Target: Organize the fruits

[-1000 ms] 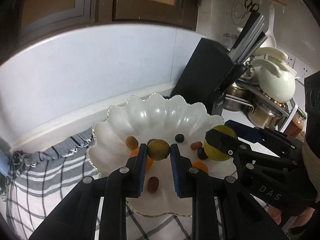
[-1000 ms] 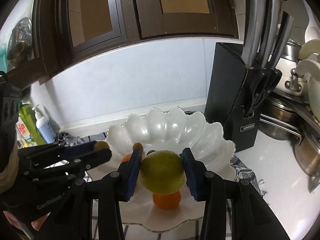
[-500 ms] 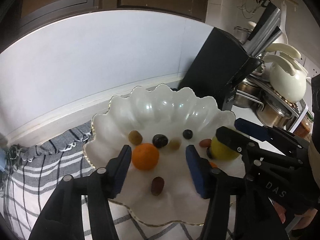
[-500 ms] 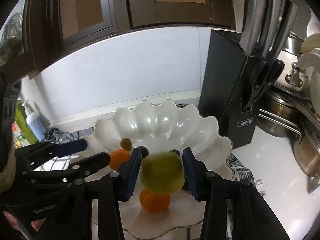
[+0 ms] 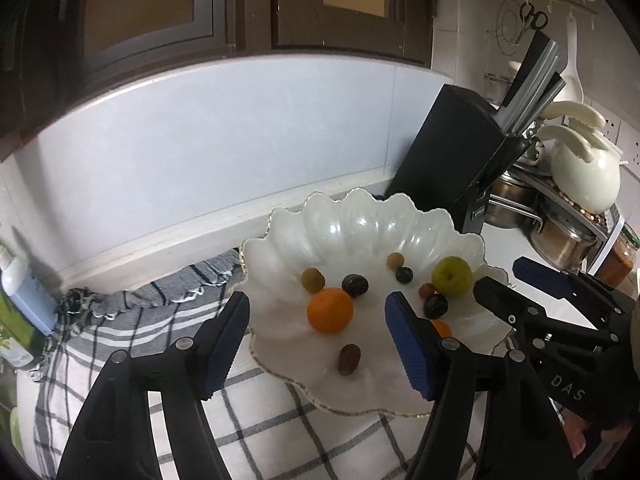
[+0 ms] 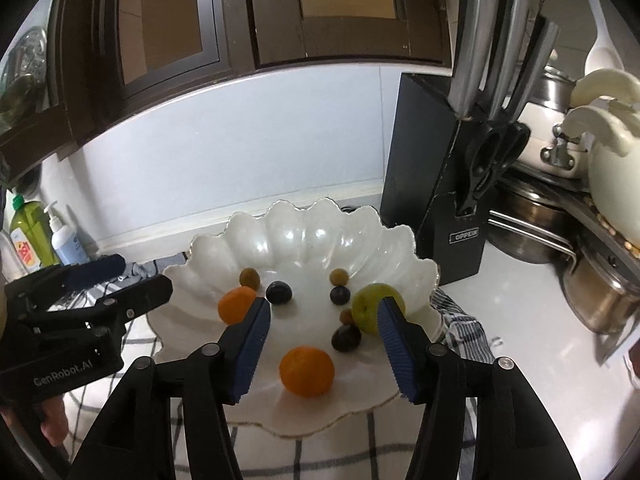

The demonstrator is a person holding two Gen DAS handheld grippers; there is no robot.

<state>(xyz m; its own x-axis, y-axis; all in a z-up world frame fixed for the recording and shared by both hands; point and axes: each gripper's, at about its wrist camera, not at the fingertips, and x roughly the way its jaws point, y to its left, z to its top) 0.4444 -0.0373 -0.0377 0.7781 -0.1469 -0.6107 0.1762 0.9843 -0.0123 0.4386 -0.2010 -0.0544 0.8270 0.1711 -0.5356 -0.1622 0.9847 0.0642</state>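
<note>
On the far left two bottles (image 6: 28, 236) stand against the wall, clear of the work, and a checked cloth (image 5: 120, 320) lies under the bowl (image 5: 360, 220), probably to keep it from sliding on the counter. We hold our left gripper (image 5: 318, 344) over the bowl's near-left rim with its fingers spread wide and nothing between them, so it reads as free for a next pick. The fruits all lie in the bowl's shallow middle, where the scalloped wall keeps them from rolling off: an orange (image 5: 330, 311) near the left, an olive-green fruit (image 5: 313, 279) and a dark plum (image 5: 355, 285) just behind it, a brown date (image 5: 349, 359) nearest us, then a small green grape (image 5: 396, 260) and a blueberry (image 5: 404, 275) farther in. Toward the right sit a second dark plum (image 6: 346, 338), a second orange (image 6: 306, 370) and the big green fruit (image 6: 374, 308), which rests against the right slope beside a small reddish one (image 5: 426, 289). Our right gripper (image 6: 324, 344) hovers over the near-right rim, fingers likewise apart and empty; its right finger stands just in front of the green fruit, and we cannot tell whether it touches. Beyond the bowl on the right stands the knife block (image 6: 436, 184), well out of our reach path.
</note>
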